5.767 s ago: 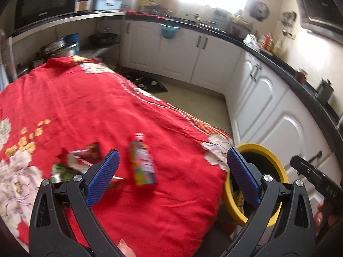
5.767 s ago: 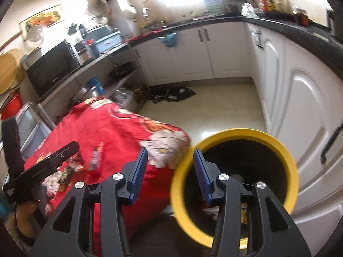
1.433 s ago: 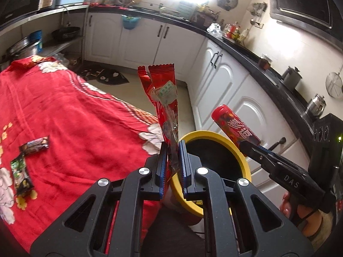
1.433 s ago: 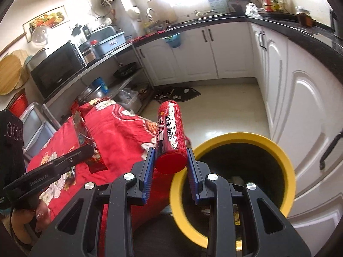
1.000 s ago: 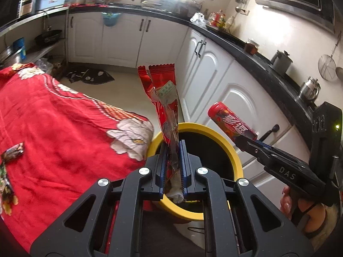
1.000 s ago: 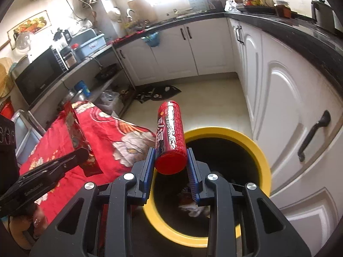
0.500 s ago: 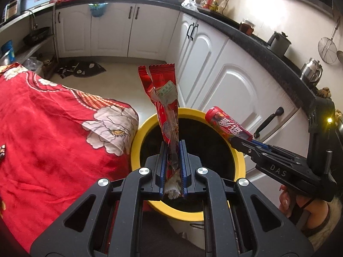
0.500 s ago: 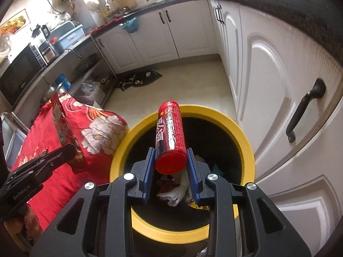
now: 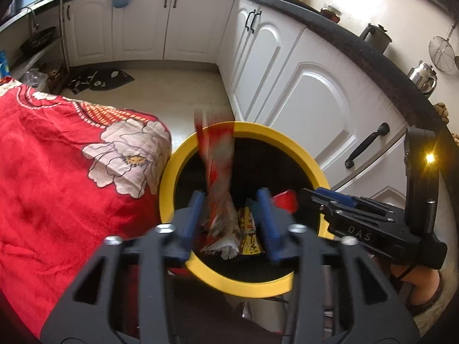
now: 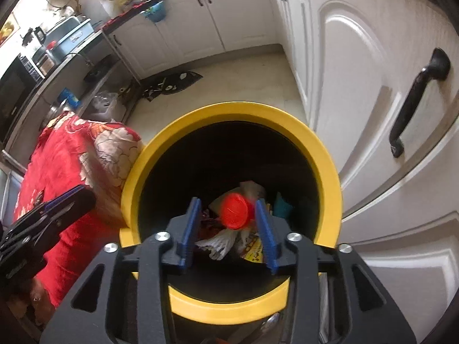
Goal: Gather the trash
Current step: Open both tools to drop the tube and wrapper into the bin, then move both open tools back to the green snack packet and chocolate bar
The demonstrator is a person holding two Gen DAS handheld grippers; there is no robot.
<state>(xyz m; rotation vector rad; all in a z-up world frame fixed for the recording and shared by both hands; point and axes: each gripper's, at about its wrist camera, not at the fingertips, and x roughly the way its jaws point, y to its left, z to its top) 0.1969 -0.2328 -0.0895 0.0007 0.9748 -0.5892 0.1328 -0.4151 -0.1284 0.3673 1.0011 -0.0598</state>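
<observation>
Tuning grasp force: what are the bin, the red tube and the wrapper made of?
Bin: likely plastic, smooth matte yellow rim, black inside. Red tube: probably plastic or coated card, glossy flat cap. Wrapper: thin film, partly clear, crinkled; motion-blurred.

White cabinets (image 9: 301, 97) w/ black handle (image 10: 416, 97) (floor mat (image 9: 100, 78) nearby).

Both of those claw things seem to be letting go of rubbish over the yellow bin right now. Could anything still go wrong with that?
Probably little, but two things could. The left gripper is opening while the long red wrapper between its fingers still reaches past the yellow bin rim, so it might drape over the edge. The right gripper is opening around the red tube; the tube could bounce off the heaped trash.
</observation>
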